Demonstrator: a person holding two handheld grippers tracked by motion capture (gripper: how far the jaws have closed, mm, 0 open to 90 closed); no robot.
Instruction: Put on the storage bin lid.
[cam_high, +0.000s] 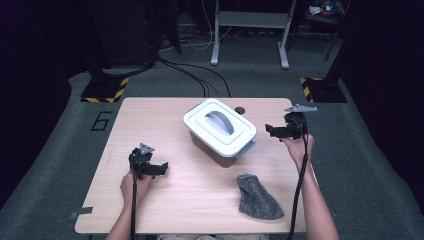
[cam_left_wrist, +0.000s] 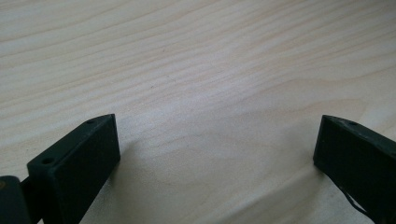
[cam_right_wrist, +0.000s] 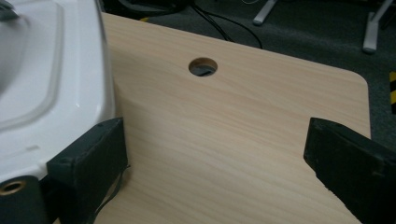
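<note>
A white lidded box (cam_high: 220, 131) with a grey handle stands in the middle of the wooden table (cam_high: 155, 125). A grey cloth (cam_high: 257, 197) lies near the front edge, right of centre. My right gripper (cam_high: 272, 131) is held just right of the box, pointing toward it. In the right gripper view it (cam_right_wrist: 215, 144) is open with bare wood between the jaws, and the box's white lid (cam_right_wrist: 46, 70) is beside its left jaw. My left gripper (cam_high: 159, 170) rests at the front left, open over bare table (cam_left_wrist: 217, 140).
A round cable hole (cam_right_wrist: 202, 66) pierces the table behind the box, near the far edge (cam_high: 240, 110). Black cables (cam_high: 195, 75) run across the grey carpet beyond. Two stand bases with yellow-black tape (cam_high: 102, 90) (cam_high: 320, 90) flank the far corners.
</note>
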